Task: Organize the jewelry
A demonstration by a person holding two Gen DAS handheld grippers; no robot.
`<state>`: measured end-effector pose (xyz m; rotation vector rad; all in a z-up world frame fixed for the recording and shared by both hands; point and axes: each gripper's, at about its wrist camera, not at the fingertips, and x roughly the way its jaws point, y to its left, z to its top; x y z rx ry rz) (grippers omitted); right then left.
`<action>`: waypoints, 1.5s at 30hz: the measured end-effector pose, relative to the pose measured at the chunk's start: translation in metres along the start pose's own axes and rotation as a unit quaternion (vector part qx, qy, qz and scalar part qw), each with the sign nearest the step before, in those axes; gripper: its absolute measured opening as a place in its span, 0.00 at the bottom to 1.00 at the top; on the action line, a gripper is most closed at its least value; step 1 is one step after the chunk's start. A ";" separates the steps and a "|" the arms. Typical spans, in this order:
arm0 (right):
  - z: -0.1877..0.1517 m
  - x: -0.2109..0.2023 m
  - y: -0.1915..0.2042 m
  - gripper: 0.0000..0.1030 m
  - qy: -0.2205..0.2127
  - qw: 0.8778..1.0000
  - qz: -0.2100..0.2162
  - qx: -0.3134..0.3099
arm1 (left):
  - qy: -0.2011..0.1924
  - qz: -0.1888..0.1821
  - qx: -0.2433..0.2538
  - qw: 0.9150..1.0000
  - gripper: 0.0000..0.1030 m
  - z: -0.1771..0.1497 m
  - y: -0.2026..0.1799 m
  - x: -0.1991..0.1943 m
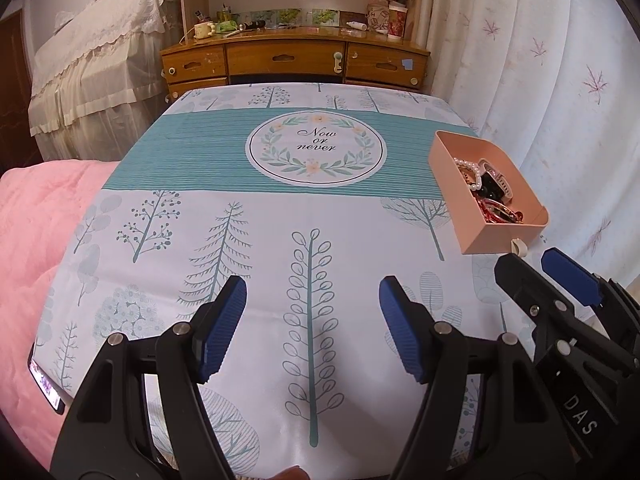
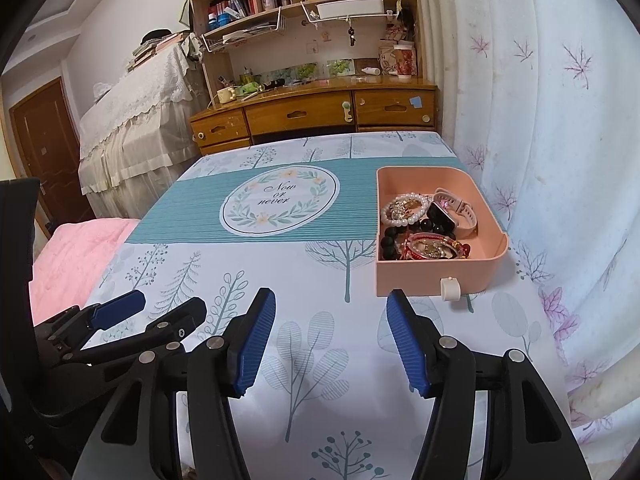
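A pink drawer tray [image 2: 424, 280] with a white knob [image 2: 450, 288] sits on the right of the table. It holds a pearl bracelet [image 2: 402, 210], a pink smartwatch [image 2: 456, 210], black beads [image 2: 390, 242] and a red and gold bracelet [image 2: 430, 248]. The tray also shows in the left wrist view [image 1: 452, 176]. My right gripper [image 2: 330, 340] is open and empty, just short of the tray's front. My left gripper [image 1: 312, 320] is open and empty over the table's middle front. Each gripper shows at the other view's edge.
The table carries a tree-print cloth [image 1: 280, 240] with a teal band. A wooden desk with drawers [image 2: 312, 114] and shelves stands behind. A white curtain [image 2: 560, 140] hangs along the right edge. A pink quilt [image 1: 36, 248] and a phone [image 1: 44, 384] lie at the left.
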<state>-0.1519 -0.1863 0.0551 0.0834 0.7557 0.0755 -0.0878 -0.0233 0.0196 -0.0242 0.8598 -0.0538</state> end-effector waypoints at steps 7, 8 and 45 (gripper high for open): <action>-0.001 0.000 0.002 0.58 0.002 1.000 0.001 0.003 | 0.001 0.001 0.000 1.000 0.65 -0.001 0.000 0.000; -0.001 0.000 0.002 0.58 0.003 1.000 0.000 0.003 | 0.001 0.001 0.000 1.000 0.65 -0.001 0.000 0.000; -0.011 0.013 0.012 0.58 0.016 1.000 -0.002 0.011 | 0.016 -0.001 -0.002 1.000 0.65 -0.006 0.015 0.009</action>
